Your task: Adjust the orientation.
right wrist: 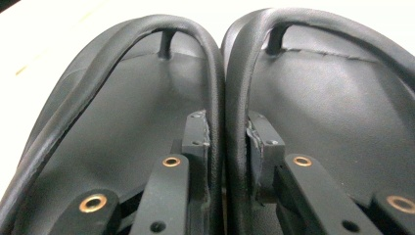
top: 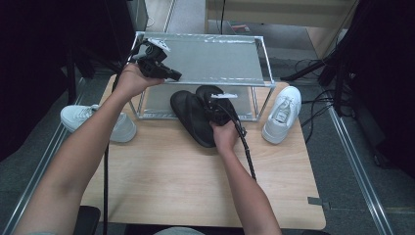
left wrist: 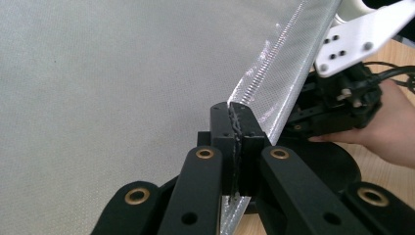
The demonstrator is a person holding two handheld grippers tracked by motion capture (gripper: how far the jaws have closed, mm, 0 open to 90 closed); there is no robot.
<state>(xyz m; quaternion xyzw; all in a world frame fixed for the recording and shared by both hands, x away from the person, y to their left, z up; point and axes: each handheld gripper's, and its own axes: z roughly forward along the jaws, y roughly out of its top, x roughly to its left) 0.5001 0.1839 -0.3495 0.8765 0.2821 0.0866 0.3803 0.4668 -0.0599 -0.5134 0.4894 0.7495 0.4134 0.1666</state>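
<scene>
A pair of black flip-flops [top: 192, 116] lies on the wooden table [top: 195, 186], toes under the front of a metal shelf rack [top: 210, 56]. My right gripper [top: 216, 105] is shut on the two touching inner edges of the pair; in the right gripper view its jaws [right wrist: 227, 142] pinch the left sandal [right wrist: 122, 107] and the right sandal [right wrist: 342, 98] together. My left gripper [top: 173, 75] is at the rack's front left. In the left gripper view it [left wrist: 235, 122] is shut on the shiny front rim [left wrist: 279, 83] of the mesh top [left wrist: 122, 73].
One white sneaker [top: 93, 120] lies at the table's left edge, another [top: 283, 113] at the right beside the rack. The near half of the table is bare wood. Cables trail from both grippers, and dark stands are on both sides.
</scene>
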